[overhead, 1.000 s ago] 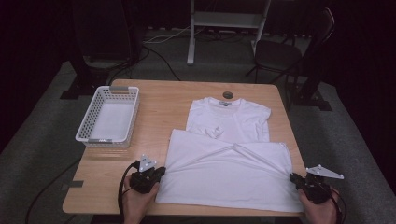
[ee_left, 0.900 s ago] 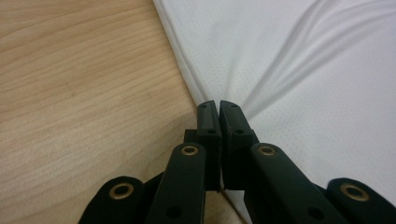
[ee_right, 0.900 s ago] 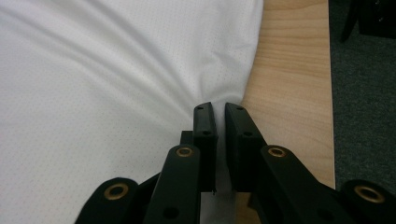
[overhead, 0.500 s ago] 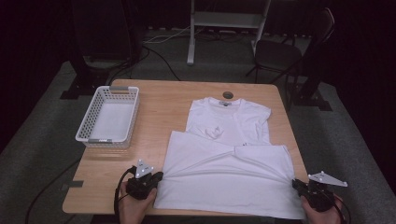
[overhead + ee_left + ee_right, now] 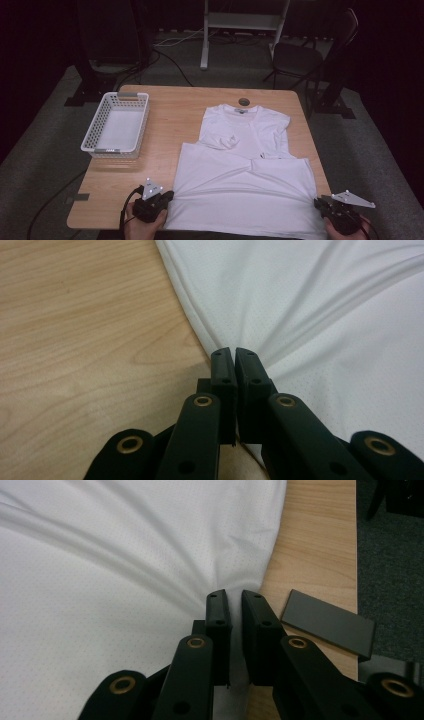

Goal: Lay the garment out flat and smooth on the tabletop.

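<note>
Jaws of the left gripper (image 5: 235, 352) are clamping a bunched corner of the white perforated-knit T-shirt (image 5: 245, 185); I am seeing cloth pinched between the nearly closed pads. The right gripper (image 5: 235, 596) is pinching the opposite hem corner, its jaws standing a narrow gap apart with fabric between them. The shirt is lying flat on the light wooden table (image 5: 175, 110), collar at the far edge. A white slotted plastic basket (image 5: 116, 125) is sitting well apart, toward the table's left side.
</note>
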